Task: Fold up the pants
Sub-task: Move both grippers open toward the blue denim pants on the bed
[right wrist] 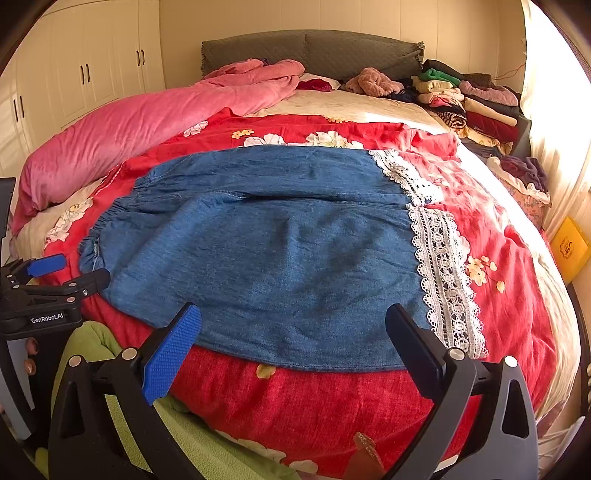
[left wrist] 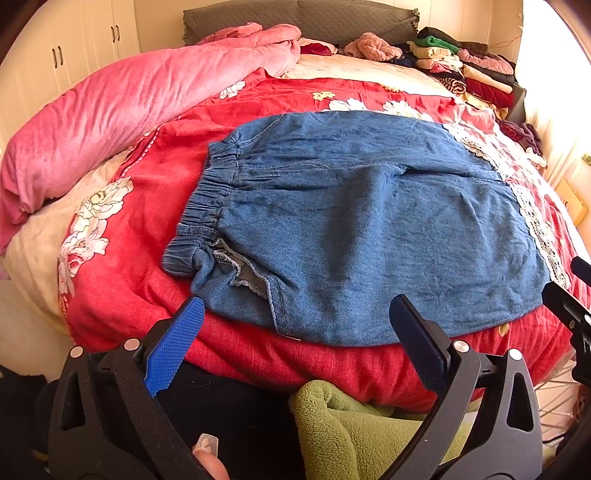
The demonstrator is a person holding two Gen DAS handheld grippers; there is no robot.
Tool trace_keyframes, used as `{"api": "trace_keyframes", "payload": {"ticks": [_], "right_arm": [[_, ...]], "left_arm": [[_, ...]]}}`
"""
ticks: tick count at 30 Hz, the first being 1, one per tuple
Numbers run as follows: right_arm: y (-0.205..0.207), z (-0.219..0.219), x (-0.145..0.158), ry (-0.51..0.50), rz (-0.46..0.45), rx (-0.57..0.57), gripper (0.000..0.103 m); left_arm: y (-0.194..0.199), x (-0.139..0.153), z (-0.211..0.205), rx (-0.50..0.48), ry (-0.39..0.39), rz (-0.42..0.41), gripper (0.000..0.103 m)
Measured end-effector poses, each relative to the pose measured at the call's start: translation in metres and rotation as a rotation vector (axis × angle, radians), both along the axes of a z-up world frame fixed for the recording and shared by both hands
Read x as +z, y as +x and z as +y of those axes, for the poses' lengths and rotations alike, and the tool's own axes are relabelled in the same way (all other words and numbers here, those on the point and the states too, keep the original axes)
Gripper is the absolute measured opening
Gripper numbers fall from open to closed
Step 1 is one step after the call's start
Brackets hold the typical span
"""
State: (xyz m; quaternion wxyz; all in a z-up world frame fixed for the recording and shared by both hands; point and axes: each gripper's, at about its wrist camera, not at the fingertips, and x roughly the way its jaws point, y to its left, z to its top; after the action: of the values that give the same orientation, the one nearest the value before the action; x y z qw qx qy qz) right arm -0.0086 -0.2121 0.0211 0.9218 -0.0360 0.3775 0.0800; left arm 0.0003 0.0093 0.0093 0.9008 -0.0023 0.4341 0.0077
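Note:
Blue denim pants (left wrist: 351,221) lie flat across the red floral quilt (left wrist: 155,206), elastic waistband at the left, white lace leg hems (right wrist: 443,266) at the right. They also show in the right wrist view (right wrist: 277,251). My left gripper (left wrist: 295,306) is open and empty, hovering at the pants' near edge below the waist end. My right gripper (right wrist: 295,314) is open and empty, hovering at the near edge toward the hem end. The left gripper shows at the left edge of the right wrist view (right wrist: 70,275), and part of the right gripper at the right edge of the left wrist view (left wrist: 569,302).
A rolled pink blanket (left wrist: 129,110) lies along the bed's left side. Stacks of folded clothes (left wrist: 469,66) sit at the far right by the grey headboard (left wrist: 303,18). A green fleece (left wrist: 362,432) is at the near edge. White wardrobes (right wrist: 92,66) stand left.

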Motion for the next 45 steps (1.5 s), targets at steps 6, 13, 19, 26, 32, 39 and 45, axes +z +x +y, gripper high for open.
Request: {"api": "trace_keyframes", "payload": {"ticks": [6,13,19,26,32,39,45], "right_arm": [[0.0,0.001,0.0,0.0,0.001,0.002,0.099],[0.001,0.002,0.0,-0.003,0.005,0.004,0.099],[0.001,0.002,0.0,-0.002,0.006,0.004,0.099],[0.001,0.003,0.0,-0.003,0.006,0.006,0.099],[0.008,0.002,-0.002,0.009,0.013,0.011,0.099],[0.021,0.006,0.001,0.023,0.011,0.032,0.099],[0.04,0.014,0.007,0.021,-0.004,0.061,0.099]], "left_arm": [[-0.001,0.0,-0.001,0.003,0.003,-0.004,0.094],[-0.001,0.0,-0.002,0.003,0.003,-0.006,0.094],[-0.001,0.001,-0.002,0.004,0.005,-0.007,0.094],[-0.001,0.001,-0.002,0.004,0.007,-0.009,0.094],[0.001,0.002,0.001,0.01,0.017,-0.011,0.094],[0.01,0.004,0.004,0.023,0.024,-0.016,0.094],[0.022,0.003,0.012,0.043,0.025,-0.01,0.094]]}}
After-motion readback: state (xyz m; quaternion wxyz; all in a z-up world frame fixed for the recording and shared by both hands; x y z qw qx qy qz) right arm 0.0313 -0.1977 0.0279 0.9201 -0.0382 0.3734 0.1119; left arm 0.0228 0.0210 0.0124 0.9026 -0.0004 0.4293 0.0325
